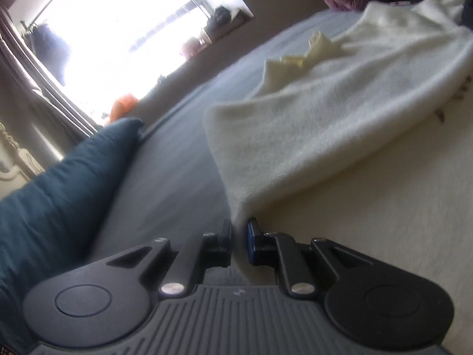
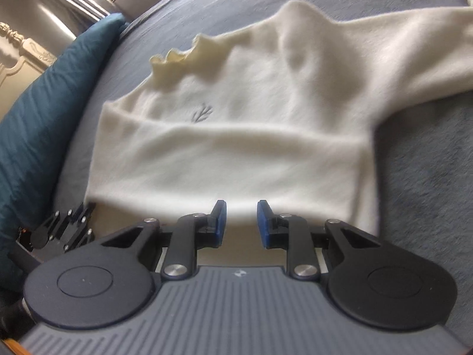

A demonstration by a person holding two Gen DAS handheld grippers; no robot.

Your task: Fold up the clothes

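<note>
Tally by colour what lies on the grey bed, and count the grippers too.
Cream: 1, the sweater
Teal: 1, the pillow
Black grippers: 2, the left gripper pinching a sweater corner, the right gripper at its hem
Total: 4, on the bed

A bright window (image 1: 118, 29) with curtains (image 1: 44, 82) glares behind the grey-sheeted bed (image 1: 177, 162) and teal pillow (image 1: 59, 192).

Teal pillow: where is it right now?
The teal pillow lies along the left edge of both wrist views, on the grey bed sheet, just left of the cream sweater.
</note>
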